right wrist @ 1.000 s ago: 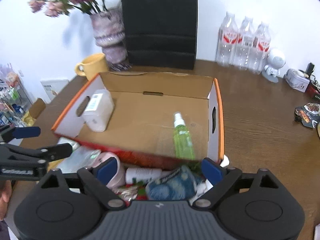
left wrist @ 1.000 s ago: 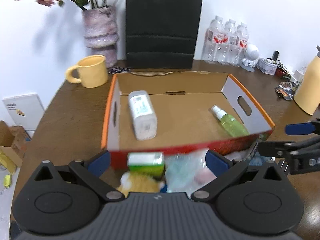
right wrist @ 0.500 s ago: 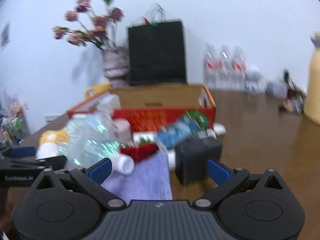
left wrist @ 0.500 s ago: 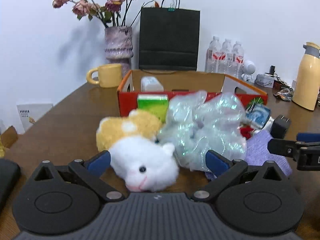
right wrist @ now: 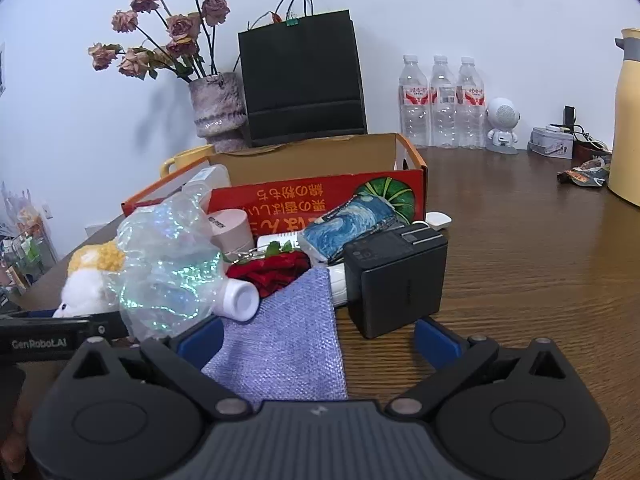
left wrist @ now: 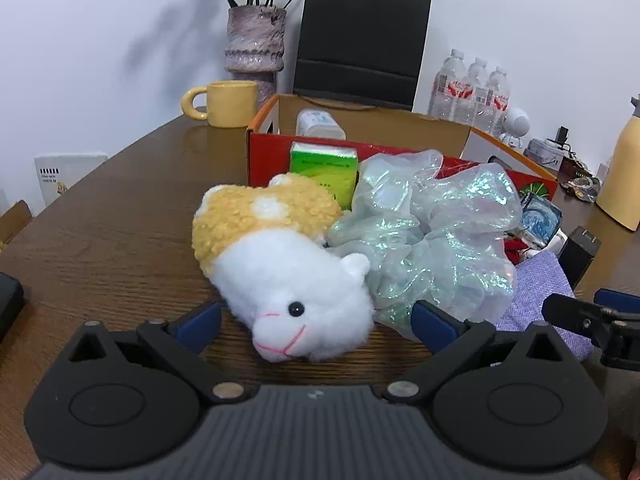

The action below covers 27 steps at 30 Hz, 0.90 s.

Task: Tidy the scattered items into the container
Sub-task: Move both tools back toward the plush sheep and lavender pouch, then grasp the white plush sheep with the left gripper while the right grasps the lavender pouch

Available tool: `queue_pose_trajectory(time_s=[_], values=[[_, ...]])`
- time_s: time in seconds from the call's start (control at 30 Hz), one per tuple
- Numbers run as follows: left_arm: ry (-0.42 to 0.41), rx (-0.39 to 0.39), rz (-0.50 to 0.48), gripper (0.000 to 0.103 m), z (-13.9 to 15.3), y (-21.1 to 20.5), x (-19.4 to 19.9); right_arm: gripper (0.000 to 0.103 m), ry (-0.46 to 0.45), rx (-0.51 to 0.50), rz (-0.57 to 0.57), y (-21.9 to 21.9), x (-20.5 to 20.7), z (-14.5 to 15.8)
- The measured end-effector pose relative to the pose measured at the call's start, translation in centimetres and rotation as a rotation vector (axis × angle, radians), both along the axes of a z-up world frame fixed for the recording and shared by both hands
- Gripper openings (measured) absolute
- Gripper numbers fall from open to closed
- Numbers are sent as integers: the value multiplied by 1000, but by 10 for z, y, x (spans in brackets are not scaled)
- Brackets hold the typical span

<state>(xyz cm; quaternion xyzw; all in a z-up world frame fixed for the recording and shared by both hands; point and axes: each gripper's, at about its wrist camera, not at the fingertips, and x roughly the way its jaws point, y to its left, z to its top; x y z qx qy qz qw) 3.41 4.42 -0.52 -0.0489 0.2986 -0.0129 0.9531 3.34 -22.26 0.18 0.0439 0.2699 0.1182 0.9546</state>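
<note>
A: Where do we stand?
B: Our left gripper is spread wide around the plush toy's white head on the table; our right gripper is spread too, over the purple cloth, with the black charger just ahead.
A: And the box?
B: Behind the pile. The crinkly bag leans between toy and cloth, and the green carton stands against the box's red front wall
</note>
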Motion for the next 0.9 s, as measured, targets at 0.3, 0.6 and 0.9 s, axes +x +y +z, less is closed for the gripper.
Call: queue_pose_trajectory(time_s=[0.3,0.6,0.9], values=[[27,42,-2,103,0,-6,2,84,54,-12,65,5,6,-4],[48,100,-10,103,-1,-15,3,44,32,-109,100,20,-1,-5],[49,101,-12,103,0,-16,3,42,32,-115,105,20,-2,-4]])
